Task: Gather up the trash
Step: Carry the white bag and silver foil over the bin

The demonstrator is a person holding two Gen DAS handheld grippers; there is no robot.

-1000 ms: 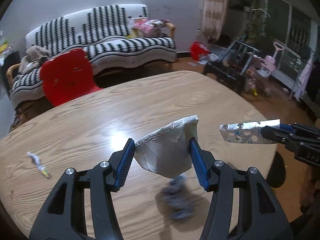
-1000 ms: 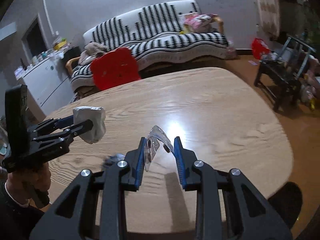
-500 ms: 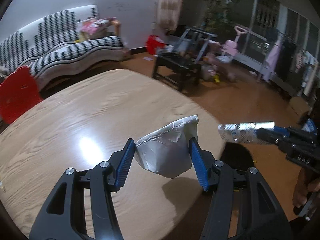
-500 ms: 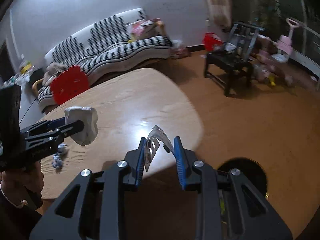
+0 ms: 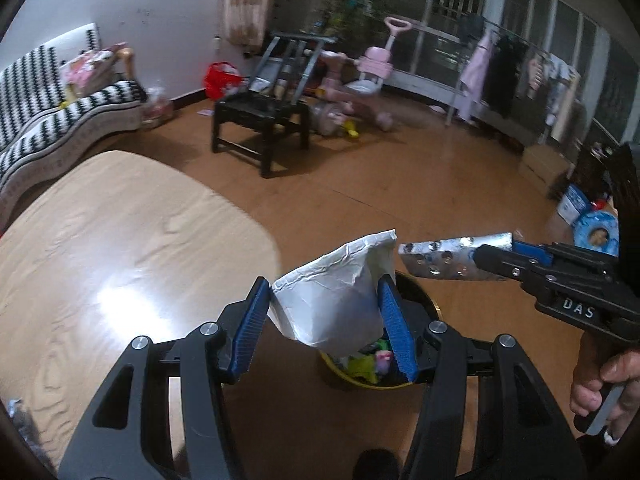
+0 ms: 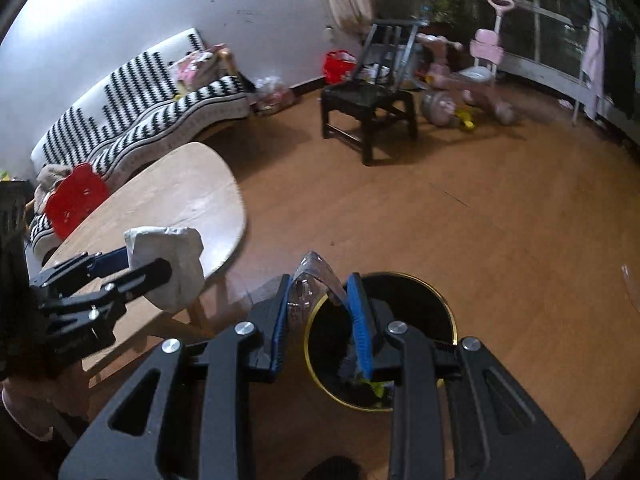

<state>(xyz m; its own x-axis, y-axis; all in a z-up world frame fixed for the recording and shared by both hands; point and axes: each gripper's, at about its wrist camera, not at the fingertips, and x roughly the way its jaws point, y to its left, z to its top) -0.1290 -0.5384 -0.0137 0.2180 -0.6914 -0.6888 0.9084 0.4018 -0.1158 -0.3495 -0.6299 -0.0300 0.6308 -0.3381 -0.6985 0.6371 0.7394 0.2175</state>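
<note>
My left gripper (image 5: 326, 326) is shut on a crumpled white paper cup (image 5: 334, 304) and holds it above a black trash bin with a gold rim (image 5: 416, 292) on the floor. The cup also shows in the right wrist view (image 6: 168, 264), beside the table edge. My right gripper (image 6: 322, 320) is shut on a silver blister pack (image 6: 314, 276) just over the bin (image 6: 400, 292). The pack shows in the left wrist view (image 5: 444, 256) to the right of the cup. Colourful trash (image 5: 368, 364) lies inside the bin.
A wooden table (image 5: 100, 248) lies to the left, with a grey scrap (image 5: 16, 412) near its near edge. A black chair (image 6: 368, 104), a striped sofa (image 6: 140, 112), a red chair (image 6: 76, 196) and a pink tricycle (image 6: 472, 80) stand farther off on the wooden floor.
Both grippers swung right, off the table and out over the floor, carrying the cup and the blister pack. The trash bin has come into view beneath them.
</note>
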